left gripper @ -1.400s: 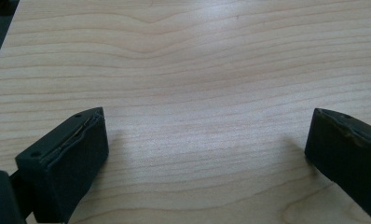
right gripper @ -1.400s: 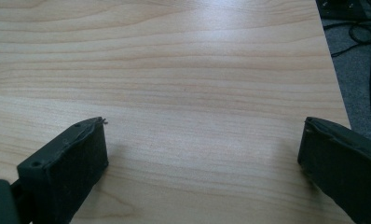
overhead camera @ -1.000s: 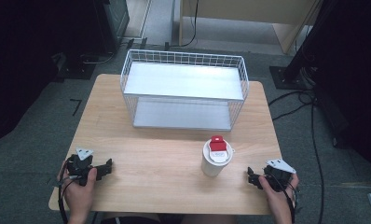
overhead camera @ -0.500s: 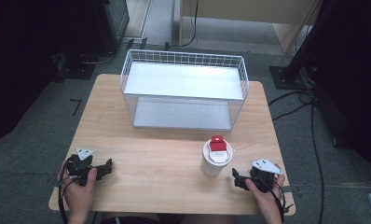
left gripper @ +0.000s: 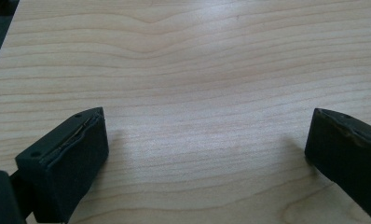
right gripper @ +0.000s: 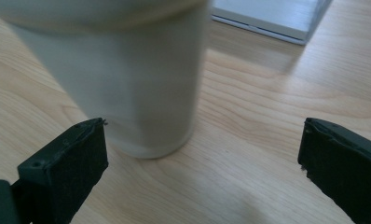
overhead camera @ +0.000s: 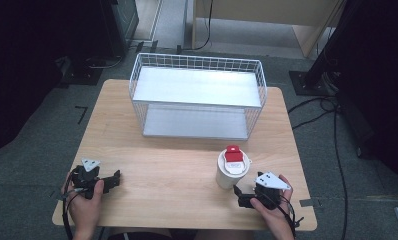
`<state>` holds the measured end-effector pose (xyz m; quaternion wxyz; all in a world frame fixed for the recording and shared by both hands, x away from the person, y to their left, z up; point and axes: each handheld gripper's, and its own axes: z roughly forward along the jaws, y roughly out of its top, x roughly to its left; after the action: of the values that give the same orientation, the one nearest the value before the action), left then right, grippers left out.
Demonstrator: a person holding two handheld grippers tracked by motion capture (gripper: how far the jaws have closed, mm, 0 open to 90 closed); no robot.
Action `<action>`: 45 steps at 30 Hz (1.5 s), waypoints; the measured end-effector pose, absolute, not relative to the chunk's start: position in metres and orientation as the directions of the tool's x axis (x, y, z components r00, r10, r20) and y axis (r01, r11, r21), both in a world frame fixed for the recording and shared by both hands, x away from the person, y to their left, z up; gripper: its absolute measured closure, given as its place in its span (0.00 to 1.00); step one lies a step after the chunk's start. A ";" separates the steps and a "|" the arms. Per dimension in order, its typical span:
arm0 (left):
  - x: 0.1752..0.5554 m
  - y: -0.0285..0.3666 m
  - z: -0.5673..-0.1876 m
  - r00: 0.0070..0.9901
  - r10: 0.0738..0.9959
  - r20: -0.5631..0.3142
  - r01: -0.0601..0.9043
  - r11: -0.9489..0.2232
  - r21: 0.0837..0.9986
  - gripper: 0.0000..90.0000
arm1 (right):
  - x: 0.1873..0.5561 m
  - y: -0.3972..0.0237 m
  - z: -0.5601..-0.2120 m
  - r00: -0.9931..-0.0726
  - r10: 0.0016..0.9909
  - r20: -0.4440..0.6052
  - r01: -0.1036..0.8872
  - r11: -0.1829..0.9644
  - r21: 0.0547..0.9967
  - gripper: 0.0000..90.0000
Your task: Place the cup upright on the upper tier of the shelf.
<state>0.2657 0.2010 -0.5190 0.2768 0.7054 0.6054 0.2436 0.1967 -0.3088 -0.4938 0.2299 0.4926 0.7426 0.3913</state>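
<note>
White cup [right gripper: 127, 84] before wide-open right tool [right gripper: 202, 158]

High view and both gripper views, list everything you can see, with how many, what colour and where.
Cup: one, white with a red tab on its lid, front right of the table, upright.
Wire basket: one, white, back middle of the table, pale shelf inside.
Table: one, light wood.
Floor cables: several, black, right of the table.
Left gripper: one, black, front left, jaws open over bare wood.
Right gripper: one, black, front right, jaws open, just short of the cup.
Hands: two, at the near edge.
</note>
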 end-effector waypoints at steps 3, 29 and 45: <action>0.266 0.201 -0.519 0.148 0.989 0.009 0.719 -0.114 0.685 0.00 | 0.196 -0.303 -0.492 -0.423 0.905 0.053 0.541 0.205 0.815 0.01; 0.266 0.200 -0.519 0.152 0.988 0.010 0.719 -0.117 0.685 0.00 | 0.207 -0.267 -0.486 -0.396 0.910 0.122 0.453 0.078 0.888 0.11; 0.266 0.200 -0.519 0.152 0.988 0.010 0.719 -0.118 0.685 0.00 | 0.212 -0.259 -0.490 -0.368 0.921 0.127 0.425 0.045 0.904 0.09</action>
<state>0.2663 0.2003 -0.5189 0.2767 0.7068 0.6039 0.2434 0.2121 -0.2587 -0.4904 0.2593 0.4987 0.6749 0.4781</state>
